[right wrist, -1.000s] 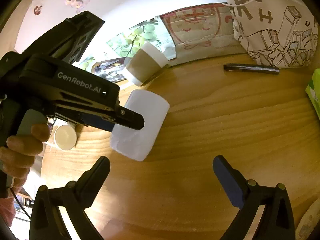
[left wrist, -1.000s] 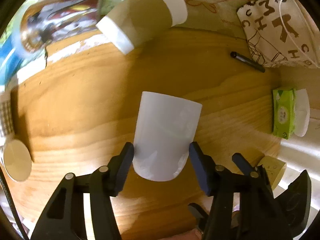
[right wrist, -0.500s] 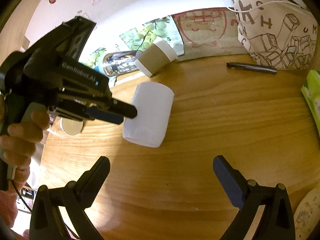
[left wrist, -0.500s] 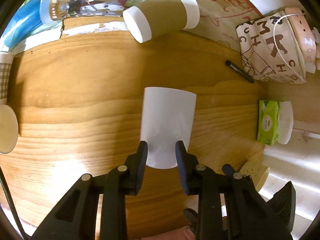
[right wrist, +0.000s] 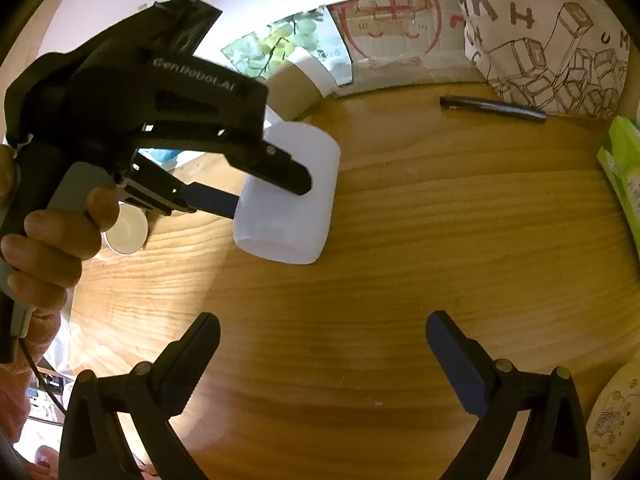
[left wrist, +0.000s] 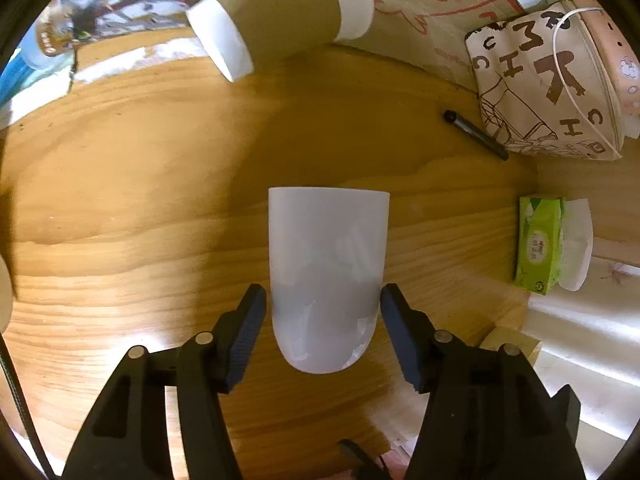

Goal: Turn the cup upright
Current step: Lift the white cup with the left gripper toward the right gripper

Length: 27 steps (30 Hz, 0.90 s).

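Now the white cup (left wrist: 328, 264) sits between the fingers of the left hand-held gripper (left wrist: 322, 322), whose jaws flank its rounded near end; whether they touch it cannot be told. From the right wrist view the cup (right wrist: 290, 204) appears tilted over the wooden bench (right wrist: 440, 240), in the left gripper's (right wrist: 268, 192) reach. Nearer, the right hand-held gripper (right wrist: 322, 350) is spread wide, holding nothing. Far right lie a black pen (left wrist: 476, 134) and a printed bag (left wrist: 548, 88); a brown-sleeved paper cup (left wrist: 280, 12) lies at the far edge.

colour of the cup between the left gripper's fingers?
Plain white cup, glossy, no pattern. Best seen in the left wrist view, between the left gripper fingers.
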{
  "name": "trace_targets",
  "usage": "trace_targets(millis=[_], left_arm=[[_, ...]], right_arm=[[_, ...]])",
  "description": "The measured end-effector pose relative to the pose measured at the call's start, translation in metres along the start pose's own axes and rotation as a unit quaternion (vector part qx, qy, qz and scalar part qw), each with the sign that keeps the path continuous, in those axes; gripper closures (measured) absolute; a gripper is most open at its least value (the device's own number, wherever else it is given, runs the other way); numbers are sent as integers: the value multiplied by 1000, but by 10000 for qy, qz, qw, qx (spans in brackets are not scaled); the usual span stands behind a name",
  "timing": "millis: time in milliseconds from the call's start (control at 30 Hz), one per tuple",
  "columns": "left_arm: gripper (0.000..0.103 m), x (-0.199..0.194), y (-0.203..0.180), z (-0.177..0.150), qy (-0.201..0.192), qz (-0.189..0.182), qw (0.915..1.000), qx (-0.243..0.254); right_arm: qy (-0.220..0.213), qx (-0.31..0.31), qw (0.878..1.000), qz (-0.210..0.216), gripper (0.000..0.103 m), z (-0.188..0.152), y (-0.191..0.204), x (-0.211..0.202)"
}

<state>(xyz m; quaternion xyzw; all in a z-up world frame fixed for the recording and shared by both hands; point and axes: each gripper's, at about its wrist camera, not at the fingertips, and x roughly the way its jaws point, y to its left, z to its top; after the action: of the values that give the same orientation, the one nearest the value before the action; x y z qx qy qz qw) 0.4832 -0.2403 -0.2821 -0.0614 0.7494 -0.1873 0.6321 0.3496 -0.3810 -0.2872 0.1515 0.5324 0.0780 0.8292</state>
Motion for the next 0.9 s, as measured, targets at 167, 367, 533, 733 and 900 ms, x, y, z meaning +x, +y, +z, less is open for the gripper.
trace_targets(millis=[167, 367, 533, 733, 900], left_arm=[[39, 10, -3, 3, 118, -198, 9997, -96], [40, 16, -2, 5, 189, -409, 9988, -191], [40, 15, 7, 1, 176, -634, 9973, -327], [41, 2, 19, -14, 7, -707, 9967, -390], [41, -11, 40, -36, -184, -721, 9958, -534]], right_arm=[[108, 0, 9999, -1, 0, 3, -2, 6], [208, 31, 9998, -21, 0, 7, -7, 12], [291, 179, 9994, 7, 0, 6, -11, 15], [368, 196, 9991, 54, 0, 4, -9, 13], [548, 102, 9982, 239, 0, -3, 2, 12]])
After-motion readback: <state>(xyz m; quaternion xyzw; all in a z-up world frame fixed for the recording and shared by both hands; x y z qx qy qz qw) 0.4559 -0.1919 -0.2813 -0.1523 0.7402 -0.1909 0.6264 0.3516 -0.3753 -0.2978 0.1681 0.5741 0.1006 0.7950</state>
